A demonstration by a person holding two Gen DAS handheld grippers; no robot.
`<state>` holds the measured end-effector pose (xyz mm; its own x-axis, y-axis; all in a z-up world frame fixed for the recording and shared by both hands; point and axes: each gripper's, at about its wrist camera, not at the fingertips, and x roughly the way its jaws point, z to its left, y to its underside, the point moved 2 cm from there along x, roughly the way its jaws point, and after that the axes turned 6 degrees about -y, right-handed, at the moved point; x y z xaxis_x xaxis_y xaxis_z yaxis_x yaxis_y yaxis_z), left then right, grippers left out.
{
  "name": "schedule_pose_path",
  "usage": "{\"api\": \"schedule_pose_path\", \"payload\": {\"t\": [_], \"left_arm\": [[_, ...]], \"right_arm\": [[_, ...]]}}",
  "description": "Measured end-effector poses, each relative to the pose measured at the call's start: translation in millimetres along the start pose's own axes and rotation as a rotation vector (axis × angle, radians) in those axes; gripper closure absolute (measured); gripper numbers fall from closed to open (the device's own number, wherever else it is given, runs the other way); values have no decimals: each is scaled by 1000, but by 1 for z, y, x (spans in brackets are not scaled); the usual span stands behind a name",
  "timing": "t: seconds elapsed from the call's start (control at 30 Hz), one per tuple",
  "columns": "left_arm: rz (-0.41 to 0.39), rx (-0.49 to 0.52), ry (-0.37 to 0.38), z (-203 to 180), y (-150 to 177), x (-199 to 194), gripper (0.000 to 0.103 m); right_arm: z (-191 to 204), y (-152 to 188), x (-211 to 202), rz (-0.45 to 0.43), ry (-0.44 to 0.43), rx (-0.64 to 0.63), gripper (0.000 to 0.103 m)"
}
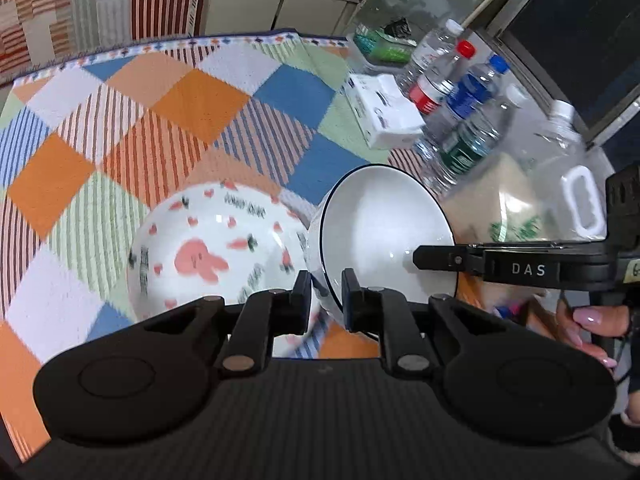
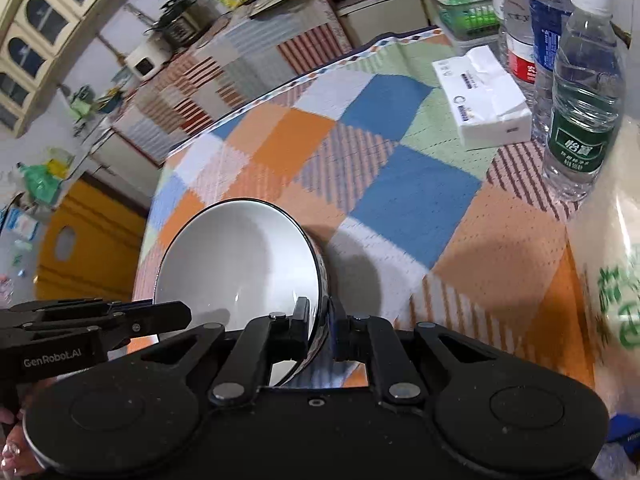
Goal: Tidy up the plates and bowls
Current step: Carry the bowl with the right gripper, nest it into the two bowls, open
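My left gripper (image 1: 326, 298) is shut on the near rim of a white bowl with a dark rim line (image 1: 384, 224), held tilted above the checked tablecloth. A white plate with a pink rabbit and carrot pattern (image 1: 212, 252) lies just left of it on the cloth. My right gripper (image 2: 320, 326) is shut on the rim of a white bowl with a dark rim (image 2: 240, 264), tilted on its edge. The right gripper also shows in the left wrist view (image 1: 432, 258), reaching over the bowl. The left gripper shows at the left edge of the right wrist view (image 2: 176, 316).
Several water bottles (image 2: 580, 92) and a white tissue pack (image 2: 484, 100) stand at the table's far right. A large clear jug (image 1: 568, 184) and a printed bag (image 2: 612, 280) are at the right. The tablecloth (image 1: 160, 120) spreads to the far table edge.
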<state>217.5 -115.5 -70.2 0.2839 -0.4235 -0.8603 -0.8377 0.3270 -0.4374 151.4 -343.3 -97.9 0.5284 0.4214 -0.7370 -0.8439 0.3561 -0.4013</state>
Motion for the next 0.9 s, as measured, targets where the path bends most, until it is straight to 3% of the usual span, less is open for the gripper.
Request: {"api": "schedule_pose_path", "payload": {"t": [0.23,0.37,0.57,0.9], "left_arm": [[26,64,-40,-17,42,-29,89],[111,-12,1,-7,61,-30,89],[162,-81,44,13,97,-26,89],[244,-67,-12,32,130,-25,89]], "right_arm": [[28,32,-23,42,5,-99,90],[37,49,-29,51,-3,-121,90],[44,70,-22,86,-9,-126,90],[72,105,3,155,-4,-189,90]]}}
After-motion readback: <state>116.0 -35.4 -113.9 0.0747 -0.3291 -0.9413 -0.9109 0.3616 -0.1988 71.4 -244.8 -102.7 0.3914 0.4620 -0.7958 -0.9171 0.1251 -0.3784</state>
